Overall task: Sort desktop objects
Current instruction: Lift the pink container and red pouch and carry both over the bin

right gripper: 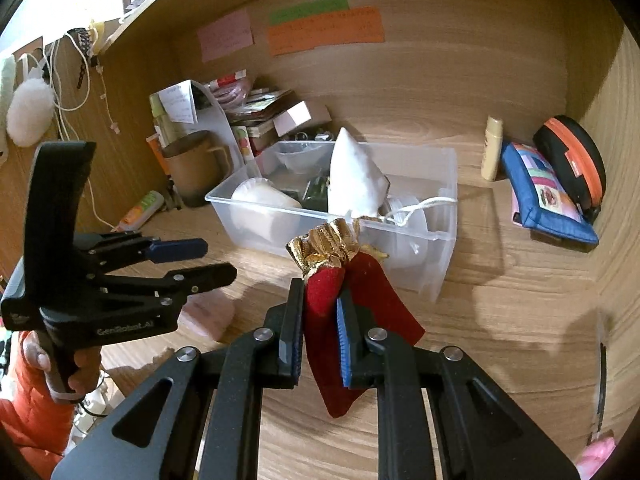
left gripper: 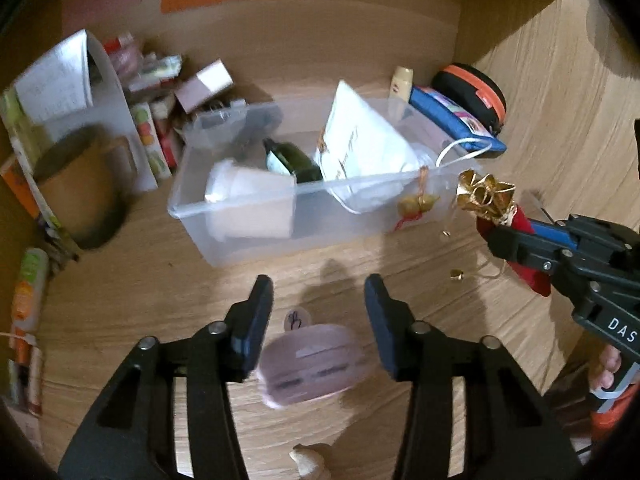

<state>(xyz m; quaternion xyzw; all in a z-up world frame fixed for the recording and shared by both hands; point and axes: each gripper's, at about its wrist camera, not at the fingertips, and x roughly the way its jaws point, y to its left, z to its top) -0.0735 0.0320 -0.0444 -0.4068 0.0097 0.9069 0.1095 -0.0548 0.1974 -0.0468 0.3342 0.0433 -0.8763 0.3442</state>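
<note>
Right gripper (right gripper: 320, 320) pinches the red velvet pouch (right gripper: 324, 312) mid-body, held above the desk just short of the clear bin (right gripper: 444, 280); it looks light, limp, non-fragile, so gripping below the gold-trimmed neck seems secure; left gripper (left gripper: 318, 312) is spread, empty.

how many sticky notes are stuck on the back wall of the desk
3: a pink note on the left, an orange note to its right, and a green note just above the orange one. None looks hidden.
</note>
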